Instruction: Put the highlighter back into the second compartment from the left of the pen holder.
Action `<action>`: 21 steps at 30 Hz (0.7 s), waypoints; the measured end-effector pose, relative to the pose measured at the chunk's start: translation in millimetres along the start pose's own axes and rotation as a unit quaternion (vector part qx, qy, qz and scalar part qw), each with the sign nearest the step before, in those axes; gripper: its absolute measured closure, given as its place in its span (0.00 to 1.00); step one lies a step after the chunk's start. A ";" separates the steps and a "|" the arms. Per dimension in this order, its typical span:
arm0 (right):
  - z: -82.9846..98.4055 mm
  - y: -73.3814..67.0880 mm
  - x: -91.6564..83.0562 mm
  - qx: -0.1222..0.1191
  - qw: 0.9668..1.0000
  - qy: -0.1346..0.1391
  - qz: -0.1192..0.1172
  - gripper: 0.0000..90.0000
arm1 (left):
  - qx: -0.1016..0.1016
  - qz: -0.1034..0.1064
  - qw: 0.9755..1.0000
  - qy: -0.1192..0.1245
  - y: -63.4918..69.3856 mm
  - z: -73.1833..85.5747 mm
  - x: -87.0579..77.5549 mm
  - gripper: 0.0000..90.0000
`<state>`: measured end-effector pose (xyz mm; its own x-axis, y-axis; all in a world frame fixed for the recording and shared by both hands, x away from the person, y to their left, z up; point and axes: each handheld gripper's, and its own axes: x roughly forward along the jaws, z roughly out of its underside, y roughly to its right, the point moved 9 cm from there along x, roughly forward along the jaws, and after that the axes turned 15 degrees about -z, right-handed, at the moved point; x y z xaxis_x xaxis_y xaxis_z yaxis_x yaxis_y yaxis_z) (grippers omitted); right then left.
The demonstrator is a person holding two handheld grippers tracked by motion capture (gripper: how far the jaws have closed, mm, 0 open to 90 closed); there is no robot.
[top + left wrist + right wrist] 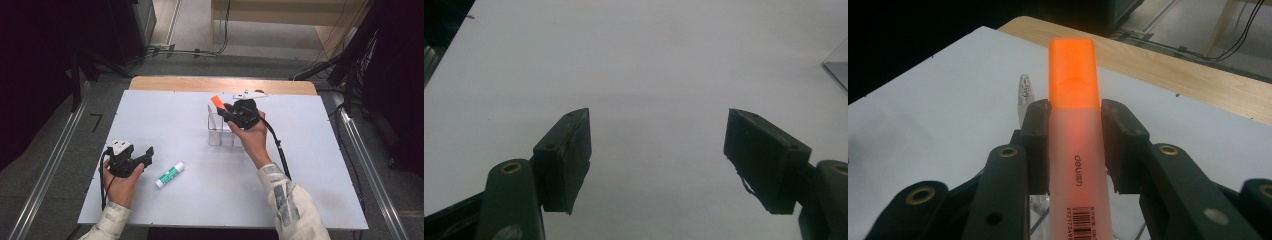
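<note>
white tabletop (210,200) carries your work. your right gripper (1075,130) hangs over the clear acrylic organizer (220,131), jaws pinching an orange highlighter (1074,100). your left gripper (656,150) rests with jaws spread, empty, near a green-and-white glue stick (169,174).

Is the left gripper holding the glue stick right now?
No, the left gripper has its jaws wide apart with bare white table between them, and the glue stick lies on the table beside it.
</note>
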<state>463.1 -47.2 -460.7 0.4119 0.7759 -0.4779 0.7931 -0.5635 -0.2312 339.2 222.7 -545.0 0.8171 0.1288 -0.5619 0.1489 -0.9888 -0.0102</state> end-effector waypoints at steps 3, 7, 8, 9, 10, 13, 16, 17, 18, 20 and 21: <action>-0.3 -0.6 3.5 0.002 1.000 0.002 0.001 0.71 | 0.000 0.000 1.000 0.000 -0.2 0.0 -0.1 0.31; 0.4 -1.3 6.8 0.001 1.000 -0.002 0.001 0.71 | 0.001 0.000 1.000 0.000 -0.6 0.0 -0.1 0.31; 0.8 -1.4 7.6 0.001 1.000 -0.002 0.000 0.71 | 0.001 0.000 1.000 0.001 -0.6 -0.1 -0.1 0.31; 1.0 -1.2 8.1 0.001 1.000 -0.003 0.001 0.71 | 0.001 0.000 1.000 0.001 -0.7 -0.2 -0.2 0.31; 0.9 -1.0 8.2 0.002 1.000 -0.003 0.001 0.71 | 0.001 0.000 1.000 0.001 -0.7 -0.2 -0.2 0.31; 0.3 -0.6 8.3 0.002 1.000 -0.002 0.001 0.71 | 0.001 0.000 1.000 0.001 -0.8 -0.1 -0.2 0.31; -0.1 -0.5 7.7 0.002 1.000 -0.001 0.001 0.71 | 0.001 0.000 1.000 0.000 -1.1 -0.1 -0.2 0.31; 0.1 -0.5 7.4 0.002 1.000 -0.002 0.001 0.71 | 0.001 0.000 1.000 0.001 -1.1 -0.1 -0.2 0.31; 0.3 -0.5 7.2 0.001 1.000 -0.003 0.001 0.71 | 0.001 0.000 1.000 0.001 -1.1 -0.2 -0.3 0.31; 0.6 0.0 6.4 0.000 1.000 -0.004 0.002 0.71 | 0.001 0.000 1.000 0.001 -1.1 -0.2 -0.3 0.31; 0.5 0.1 6.1 0.000 1.000 -0.004 0.002 0.71 | 0.000 0.000 1.000 0.001 -1.1 -0.3 -0.3 0.31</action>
<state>465.5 -42.7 -464.0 0.4122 0.7710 -0.4854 0.7908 -0.5673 -0.2296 338.9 223.8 -544.6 0.8181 0.1294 -0.5603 0.1487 -0.9888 -0.0113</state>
